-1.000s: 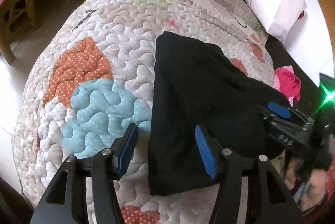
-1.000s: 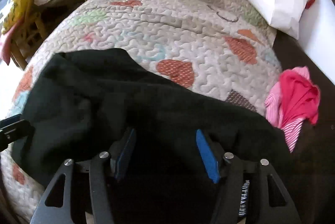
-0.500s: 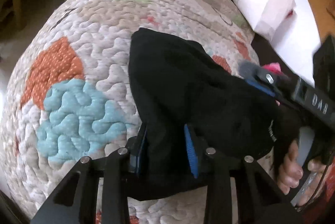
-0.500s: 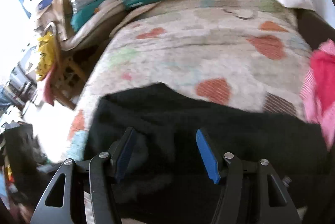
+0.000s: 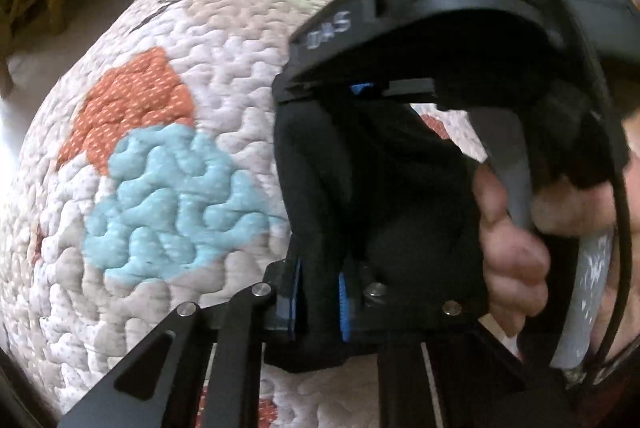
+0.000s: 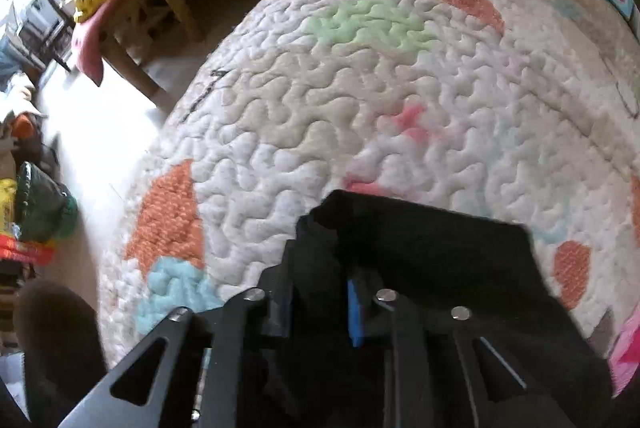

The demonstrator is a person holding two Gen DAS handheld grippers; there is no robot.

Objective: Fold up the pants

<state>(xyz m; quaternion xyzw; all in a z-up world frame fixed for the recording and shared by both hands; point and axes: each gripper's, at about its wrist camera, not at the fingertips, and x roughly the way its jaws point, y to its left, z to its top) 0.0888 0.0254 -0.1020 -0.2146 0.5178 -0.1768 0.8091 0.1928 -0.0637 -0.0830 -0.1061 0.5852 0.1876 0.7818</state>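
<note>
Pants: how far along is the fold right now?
The pants already look doubled into a compact dark bundle on the quilt. In hand: the left gripper and right gripper are each shut on cloth, close together. Left: lay that edge over, release, smooth flat.

Both your wrist views look down, close, along their fingers; they share the white quilted bedspread (image 5: 224, 40) (image 6: 360, 116) and bunched black pants (image 5: 360, 180) (image 6: 420, 240).
</note>
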